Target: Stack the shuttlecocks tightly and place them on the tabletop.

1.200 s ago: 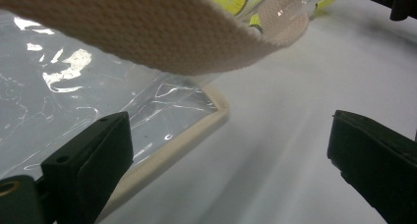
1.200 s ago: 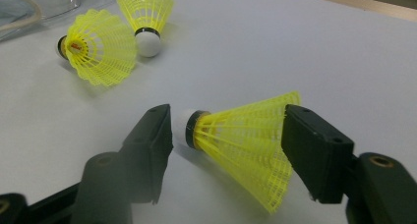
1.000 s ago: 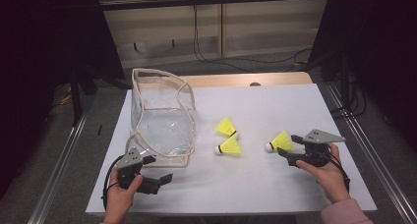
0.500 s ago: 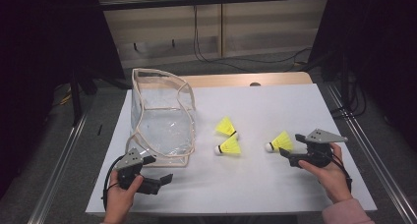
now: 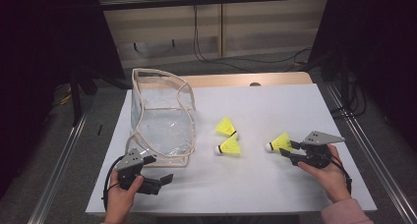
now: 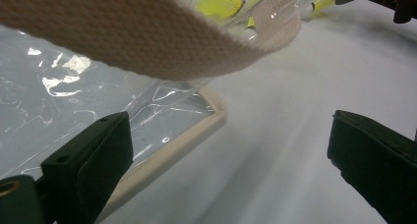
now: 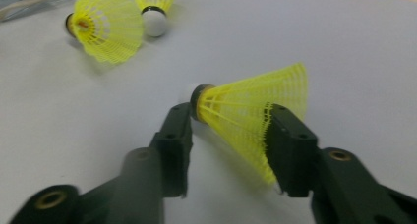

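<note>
Step in hand: I judge this the pick-up of the nearest shuttlecock (image 7: pixel 253 111), which lies on the white bench (image 5: pixel 275 184) at the right, well apart from the clear bag (image 5: pixel 162 118).
Right hand-held gripper (image 7: pixel 228 135): jaws have just been closing; they sit on the cork end and the skirt, partly open.
Left hand-held gripper (image 6: pixel 231 160): wide open, empty, beside the bag's corner.
Next move: I think firm up the hold gently, then lift toward the bag.
Hard to tell: I can't say whether the pads truly press; the bag's mouth is unclear.

three yellow mesh-patterned shuttlecocks (image 5: pixel 229 146) with white tips, a clear bag (image 5: pixel 160 120) trimmed beige, white table (image 5: pixel 275 106).
</note>
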A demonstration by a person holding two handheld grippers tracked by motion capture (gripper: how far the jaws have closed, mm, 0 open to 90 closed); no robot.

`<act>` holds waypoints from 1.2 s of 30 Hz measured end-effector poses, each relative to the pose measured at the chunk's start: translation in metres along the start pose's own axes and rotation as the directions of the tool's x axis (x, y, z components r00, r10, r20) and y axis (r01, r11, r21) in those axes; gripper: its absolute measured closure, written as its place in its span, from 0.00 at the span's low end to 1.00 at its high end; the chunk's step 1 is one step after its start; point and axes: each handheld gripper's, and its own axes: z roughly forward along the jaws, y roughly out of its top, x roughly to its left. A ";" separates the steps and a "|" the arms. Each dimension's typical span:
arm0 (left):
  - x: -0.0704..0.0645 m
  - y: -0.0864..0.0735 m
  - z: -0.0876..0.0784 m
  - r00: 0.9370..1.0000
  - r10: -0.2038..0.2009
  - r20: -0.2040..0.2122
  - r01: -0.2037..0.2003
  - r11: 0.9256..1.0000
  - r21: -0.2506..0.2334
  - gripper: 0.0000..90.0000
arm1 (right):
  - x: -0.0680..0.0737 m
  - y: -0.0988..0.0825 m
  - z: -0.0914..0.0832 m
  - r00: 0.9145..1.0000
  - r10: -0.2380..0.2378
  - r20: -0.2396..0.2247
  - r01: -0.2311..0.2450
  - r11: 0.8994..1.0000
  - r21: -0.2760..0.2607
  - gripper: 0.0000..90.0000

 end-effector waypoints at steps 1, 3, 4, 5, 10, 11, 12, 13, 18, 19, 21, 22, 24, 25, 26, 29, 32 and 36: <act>0.000 0.000 0.000 1.000 0.000 -0.001 0.000 1.000 -0.001 0.04 | 0.001 0.000 0.001 1.000 -0.007 -0.006 0.007 1.000 0.003 0.69; -0.001 0.000 0.000 1.000 -0.006 0.001 0.006 1.000 -0.007 0.04 | 0.002 0.000 0.002 0.999 -0.016 -0.033 0.017 1.000 0.003 0.76; -0.001 0.000 0.000 1.000 -0.005 -0.001 0.005 1.000 -0.007 0.04 | 0.003 0.000 0.002 0.999 -0.016 -0.040 0.016 1.000 0.002 0.78; -0.001 0.000 0.000 1.000 0.001 -0.003 -0.001 1.000 -0.002 0.04 | 0.004 0.000 0.003 0.999 -0.027 -0.045 0.027 1.000 0.003 0.81; -0.001 0.000 -0.001 1.000 -0.004 -0.005 0.004 1.000 -0.011 0.04 | 0.006 0.001 0.002 0.996 -0.033 -0.085 0.033 0.999 -0.003 0.92; -0.001 0.000 0.000 1.000 -0.005 0.002 0.005 1.000 -0.019 0.04 | 0.006 0.002 0.002 0.996 -0.035 -0.086 0.035 0.999 -0.005 0.93; -0.002 0.000 -0.001 1.000 -0.002 0.002 0.002 1.000 -0.012 0.04 | 0.006 0.002 0.002 0.995 -0.036 -0.088 0.036 0.999 -0.007 0.95; -0.002 0.000 -0.001 1.000 -0.001 0.000 0.001 1.000 -0.011 0.04 | 0.007 0.002 0.001 0.995 -0.037 -0.091 0.037 0.999 -0.006 0.96; -0.001 0.000 -0.001 1.000 -0.004 -0.008 0.004 1.000 -0.011 0.04 | 0.007 0.003 0.003 0.993 -0.047 -0.107 0.047 0.999 -0.003 0.99; -0.001 0.000 -0.001 1.000 -0.005 -0.009 0.005 1.000 -0.012 0.04 | 0.007 0.003 0.003 0.993 -0.049 -0.111 0.048 0.999 -0.005 0.99; -0.001 0.001 0.000 1.000 -0.004 -0.002 0.004 1.000 -0.014 0.04 | 0.007 0.003 0.002 0.992 -0.040 -0.118 0.040 0.999 -0.005 0.99; -0.001 0.001 0.001 1.000 -0.004 0.000 0.004 1.000 -0.016 0.04 | 0.007 0.003 0.002 0.992 -0.037 -0.122 0.037 0.999 -0.009 0.99; -0.002 0.001 0.001 1.000 -0.007 -0.002 0.007 1.000 -0.012 0.04 | 0.006 0.004 0.001 0.992 -0.035 -0.120 0.033 0.999 -0.019 1.00; -0.002 0.000 0.000 1.000 -0.010 -0.001 0.010 1.000 -0.018 0.04 | 0.006 0.005 0.000 0.992 -0.034 -0.122 0.031 0.999 -0.028 1.00; -0.002 0.000 0.000 1.000 -0.006 -0.002 0.006 1.000 -0.016 0.04 | 0.005 0.006 0.000 0.992 -0.031 -0.123 0.027 0.999 -0.036 1.00; -0.002 0.000 -0.001 1.000 -0.002 -0.005 0.002 1.000 -0.015 0.04 | 0.005 0.008 -0.001 0.991 -0.026 -0.130 0.019 0.998 -0.062 1.00; -0.002 -0.001 -0.002 1.000 -0.004 -0.005 0.003 1.000 -0.016 0.04 | 0.006 0.011 -0.001 0.990 -0.031 -0.139 0.020 0.997 -0.078 1.00; -0.002 -0.001 -0.003 1.000 0.002 -0.005 -0.002 1.000 -0.014 0.04 | 0.009 0.013 0.000 0.987 -0.019 -0.161 0.004 0.996 -0.093 1.00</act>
